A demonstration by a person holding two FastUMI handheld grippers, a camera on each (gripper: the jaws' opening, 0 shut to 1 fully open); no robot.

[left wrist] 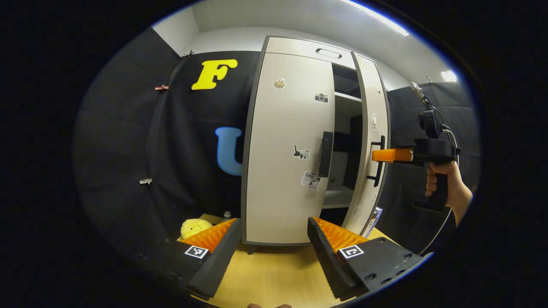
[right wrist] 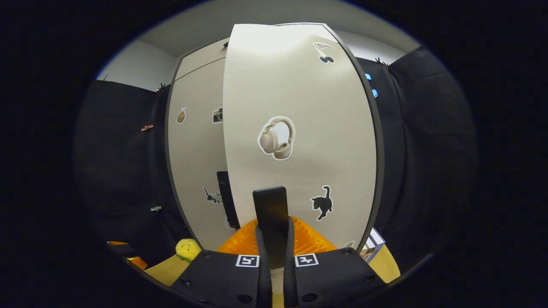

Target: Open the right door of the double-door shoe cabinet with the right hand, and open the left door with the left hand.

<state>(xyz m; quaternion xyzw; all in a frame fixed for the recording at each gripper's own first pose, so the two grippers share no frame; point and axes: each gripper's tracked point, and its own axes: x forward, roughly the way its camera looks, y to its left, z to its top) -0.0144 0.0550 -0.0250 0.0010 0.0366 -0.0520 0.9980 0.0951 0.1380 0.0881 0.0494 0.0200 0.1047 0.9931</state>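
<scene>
The pale double-door shoe cabinet [left wrist: 299, 47] stands on a wooden table [left wrist: 274, 278]. Its left door [left wrist: 282, 149] is closed, with a black vertical handle [left wrist: 326, 154] at its inner edge. The right door [left wrist: 370, 141] is swung partly outward, so shelves show in the gap. My left gripper [left wrist: 274, 244] is open and empty, low in front of the left door and well short of it. My right gripper [left wrist: 376, 155], held by a hand [left wrist: 445, 184], reaches the right door's handle [left wrist: 379, 160]. In the right gripper view, my right gripper [right wrist: 274, 229] is shut on that handle [right wrist: 270, 205], with the right door [right wrist: 299, 107] close ahead.
A yellow plush toy [left wrist: 195, 226] and a small bottle [left wrist: 227, 215] sit on the table left of the cabinet. A boxed item [left wrist: 373, 220] leans at the cabinet's right base. Black cloth walls close in on both sides.
</scene>
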